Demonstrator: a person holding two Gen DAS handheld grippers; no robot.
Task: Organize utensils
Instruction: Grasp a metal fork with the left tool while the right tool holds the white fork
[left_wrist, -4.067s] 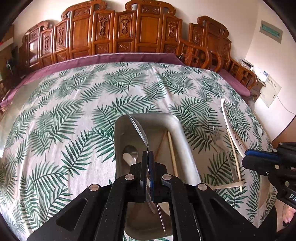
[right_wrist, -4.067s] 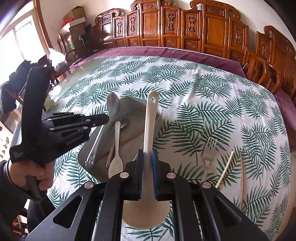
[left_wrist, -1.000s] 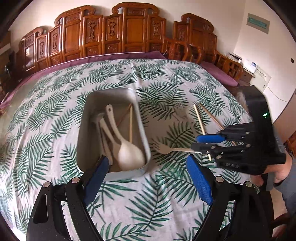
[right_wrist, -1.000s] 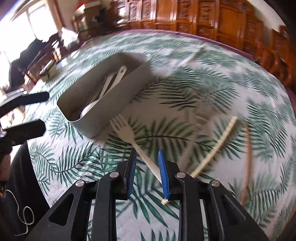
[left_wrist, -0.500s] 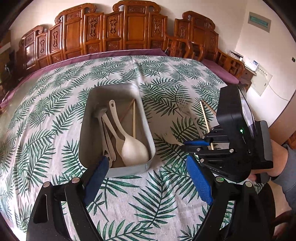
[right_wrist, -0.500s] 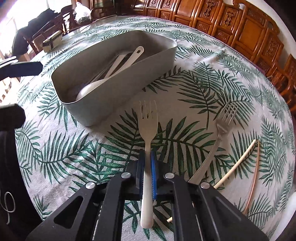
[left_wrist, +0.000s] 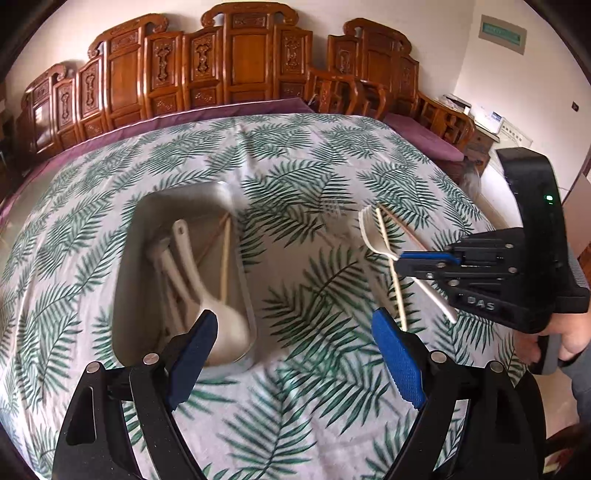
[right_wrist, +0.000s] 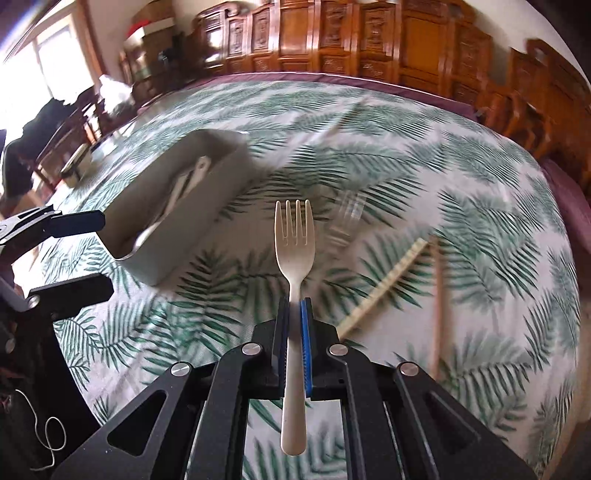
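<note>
Now: my right gripper (right_wrist: 294, 332) clamps cream fork (right_wrist: 294, 240) mid-handle, lifted over tablecloth beside grey bin (right_wrist: 173, 218) | left gripper (left_wrist: 295, 354) wide open, empty, near bin's front edge | fork looks light, stiff, slippery; handle grip suits.

The bin (left_wrist: 236, 221) rests on the surface (left_wrist: 295, 406), left of centre in the left wrist view. A spoon (left_wrist: 221, 325) and chopsticks (left_wrist: 225, 258) lie in the bin. Right of the bin, a metal fork (left_wrist: 334, 210) and two chopsticks (right_wrist: 384, 288) lie on the surface. Chairs (left_wrist: 236, 66) stand behind the surface.
</note>
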